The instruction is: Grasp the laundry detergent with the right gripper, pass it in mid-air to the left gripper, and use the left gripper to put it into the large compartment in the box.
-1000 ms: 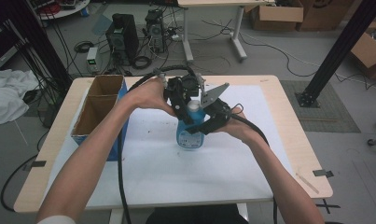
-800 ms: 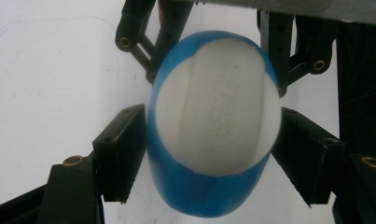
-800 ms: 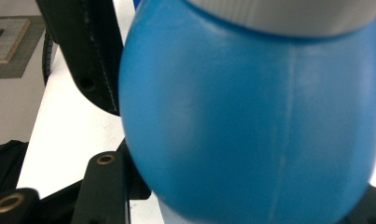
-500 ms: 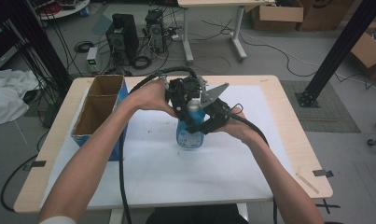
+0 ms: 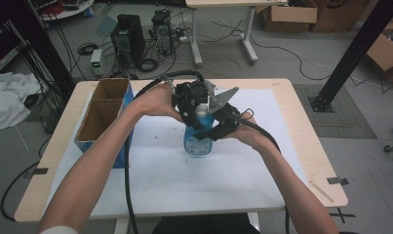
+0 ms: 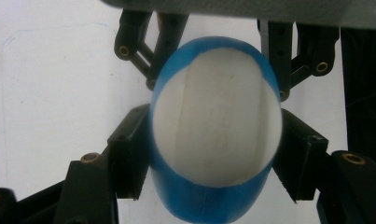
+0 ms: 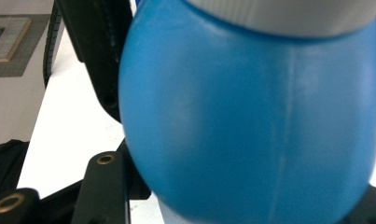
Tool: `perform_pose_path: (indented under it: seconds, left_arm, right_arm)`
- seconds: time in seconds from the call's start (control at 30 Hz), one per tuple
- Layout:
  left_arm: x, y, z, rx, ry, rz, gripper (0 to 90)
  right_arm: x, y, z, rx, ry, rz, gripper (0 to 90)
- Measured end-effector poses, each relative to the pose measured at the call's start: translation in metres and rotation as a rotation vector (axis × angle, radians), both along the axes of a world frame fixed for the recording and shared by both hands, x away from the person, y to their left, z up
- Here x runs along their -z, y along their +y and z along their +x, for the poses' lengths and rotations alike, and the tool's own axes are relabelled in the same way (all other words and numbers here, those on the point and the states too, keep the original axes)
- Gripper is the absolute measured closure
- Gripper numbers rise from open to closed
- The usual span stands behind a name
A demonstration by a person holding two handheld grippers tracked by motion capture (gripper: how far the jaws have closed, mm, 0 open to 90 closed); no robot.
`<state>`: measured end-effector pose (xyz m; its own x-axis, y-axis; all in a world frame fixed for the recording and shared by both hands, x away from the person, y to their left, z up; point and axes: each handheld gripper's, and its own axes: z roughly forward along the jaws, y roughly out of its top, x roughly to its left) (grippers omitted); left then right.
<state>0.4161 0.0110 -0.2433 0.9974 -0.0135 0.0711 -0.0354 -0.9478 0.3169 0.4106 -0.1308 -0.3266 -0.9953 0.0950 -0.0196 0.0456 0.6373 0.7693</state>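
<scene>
The left gripper [image 6: 213, 154] has just closed its jaws onto the white cap [image 6: 217, 126] of the blue bottle [image 5: 198, 139], which stands mid-table on the white mat [image 5: 184, 180]. The right gripper [image 5: 211, 127] clamps the body, so unscrewing looks ready to begin.

Bottle [image 5: 198, 141] upright at table [image 5: 301, 131] centre, on the mat [image 5: 184, 180]. Left gripper [image 5: 196, 105] over its top, right gripper [image 5: 218, 127] against its right side. Cardboard box [image 5: 102, 113] at table's left edge. Computer towers [image 5: 130, 36] on floor behind the table.
</scene>
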Motion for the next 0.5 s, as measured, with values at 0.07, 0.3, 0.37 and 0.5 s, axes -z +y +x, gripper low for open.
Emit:
perform_pose_path:
  seconds: [0.07,0.3,0.37,0.5]
  left_arm:
    - [-0.0002,0.0002,-0.0020,-0.009,-0.001,0.002,37.8]
    - [-0.0006,-0.0010,-0.0051,-0.016,-0.015,0.008,38.0]
    - [-0.0003,-0.0013,-0.0057,-0.023,-0.015,0.007,38.0]
    - [-0.0015,-0.0005,-0.0081,-0.022,-0.030,-0.007,38.4]
  right_arm:
    - [0.0002,0.0003,-0.0001,-0.007,-0.005,0.001,45.1]
    - [-0.0004,0.0005,-0.0015,-0.012,-0.008,-0.002,45.2]
    - [-0.0002,0.0005,-0.0017,-0.012,-0.006,-0.001,45.1]
    - [-0.0009,-0.0006,-0.0019,-0.015,-0.008,0.008,45.1]
